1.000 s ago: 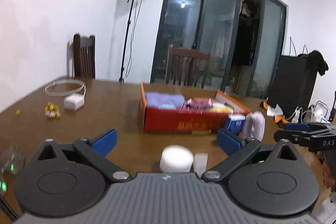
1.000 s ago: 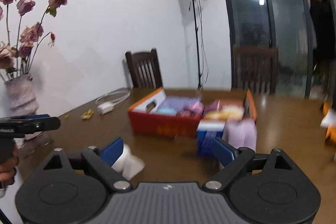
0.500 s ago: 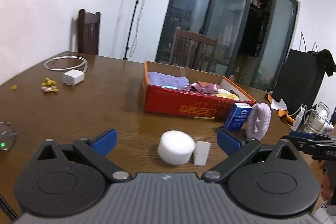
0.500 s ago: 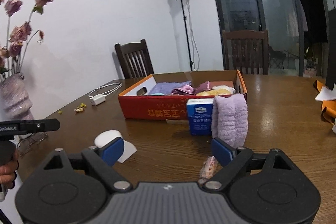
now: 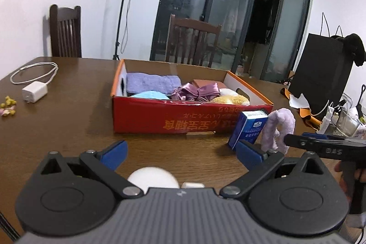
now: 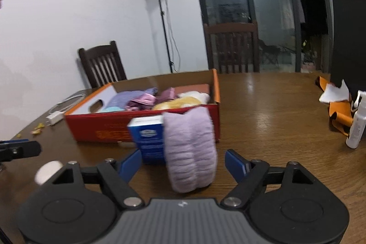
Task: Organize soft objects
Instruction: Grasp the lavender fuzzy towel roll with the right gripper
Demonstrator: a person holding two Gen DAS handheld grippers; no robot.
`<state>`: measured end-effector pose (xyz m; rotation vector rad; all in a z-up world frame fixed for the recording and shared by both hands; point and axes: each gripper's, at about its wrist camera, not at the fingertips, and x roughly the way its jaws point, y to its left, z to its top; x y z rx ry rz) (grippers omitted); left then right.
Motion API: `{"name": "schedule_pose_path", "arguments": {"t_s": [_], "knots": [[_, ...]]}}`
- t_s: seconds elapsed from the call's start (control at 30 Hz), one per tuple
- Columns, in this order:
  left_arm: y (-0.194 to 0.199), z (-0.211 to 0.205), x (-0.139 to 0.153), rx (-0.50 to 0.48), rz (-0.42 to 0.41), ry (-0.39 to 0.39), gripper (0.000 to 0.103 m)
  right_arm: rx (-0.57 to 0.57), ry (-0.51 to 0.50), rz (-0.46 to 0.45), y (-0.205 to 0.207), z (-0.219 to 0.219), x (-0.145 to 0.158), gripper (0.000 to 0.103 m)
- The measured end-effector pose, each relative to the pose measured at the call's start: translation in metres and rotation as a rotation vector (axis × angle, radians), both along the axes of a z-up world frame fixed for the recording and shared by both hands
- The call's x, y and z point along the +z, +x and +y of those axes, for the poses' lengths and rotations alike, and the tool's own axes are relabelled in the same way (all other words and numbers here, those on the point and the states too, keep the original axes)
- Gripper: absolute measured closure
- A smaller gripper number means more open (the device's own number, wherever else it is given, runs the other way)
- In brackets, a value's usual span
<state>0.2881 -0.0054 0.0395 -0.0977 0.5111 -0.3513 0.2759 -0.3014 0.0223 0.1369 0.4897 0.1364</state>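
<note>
A red cardboard box (image 5: 192,117) on the wooden table holds purple, blue, pink and yellow soft items. In front of its right end a fluffy purple headband (image 6: 189,152) stands upright beside a blue tissue pack (image 6: 148,141). My right gripper (image 6: 183,166) has its jaws closing around the headband, which stands between the fingers with gaps on both sides. My left gripper (image 5: 181,152) is open. A round white puff (image 5: 153,177) and a small white block (image 5: 193,185) lie between its fingers, close to the body. The headband (image 5: 278,129) and the right gripper (image 5: 320,145) also show at the right of the left wrist view.
A white charger with its cable (image 5: 34,90) and small yellow bits (image 5: 8,104) lie at the far left. A white spray bottle (image 6: 355,127) and orange paper (image 6: 338,116) sit at the right. Chairs stand behind the table, and a black bag stands at the far right.
Both grippers moved forward toward the box. The white puff slid back toward the left gripper's body. The purple headband came between the right fingers, which stand narrower than before.
</note>
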Motion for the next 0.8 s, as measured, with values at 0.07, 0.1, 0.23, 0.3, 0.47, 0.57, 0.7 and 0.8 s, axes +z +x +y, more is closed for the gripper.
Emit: {"name": "schedule_pose_path", "arguments": {"t_s": [0.07, 0.1, 0.23, 0.3, 0.47, 0.57, 0.7, 0.8], "knots": [[0.007, -0.006, -0.001, -0.006, -0.006, 0.015, 0.000, -0.001, 0.006, 0.011, 0.012, -0.003, -0.006, 0.033], [0.010, -0.008, -0.001, -0.006, -0.002, 0.018, 0.000, 0.003, 0.005, 0.020, 0.020, -0.004, -0.010, 0.046], [0.016, -0.009, -0.006, 0.008, 0.017, 0.025, 0.000, 0.016, 0.002, 0.027, 0.030, -0.002, -0.016, 0.070], [0.016, -0.002, -0.008, 0.033, 0.023, 0.025, 0.000, 0.028, -0.004, 0.002, 0.024, 0.000, -0.010, 0.074], [0.003, 0.024, -0.004, 0.137, 0.015, -0.016, 0.000, 0.142, -0.065, -0.106, -0.016, 0.016, 0.020, 0.076], [-0.012, 0.034, 0.001, 0.199, -0.018, -0.066, 0.000, 0.305, -0.138, -0.088, -0.043, 0.044, 0.027, 0.075], [-0.032, 0.037, 0.005, 0.154, -0.020, -0.145, 0.000, 0.516, -0.223, -0.037, -0.069, 0.088, 0.013, 0.071], [-0.046, 0.032, 0.000, 0.113, -0.011, -0.165, 0.000, 0.599, -0.207, 0.019, -0.076, 0.110, -0.001, 0.065]]}}
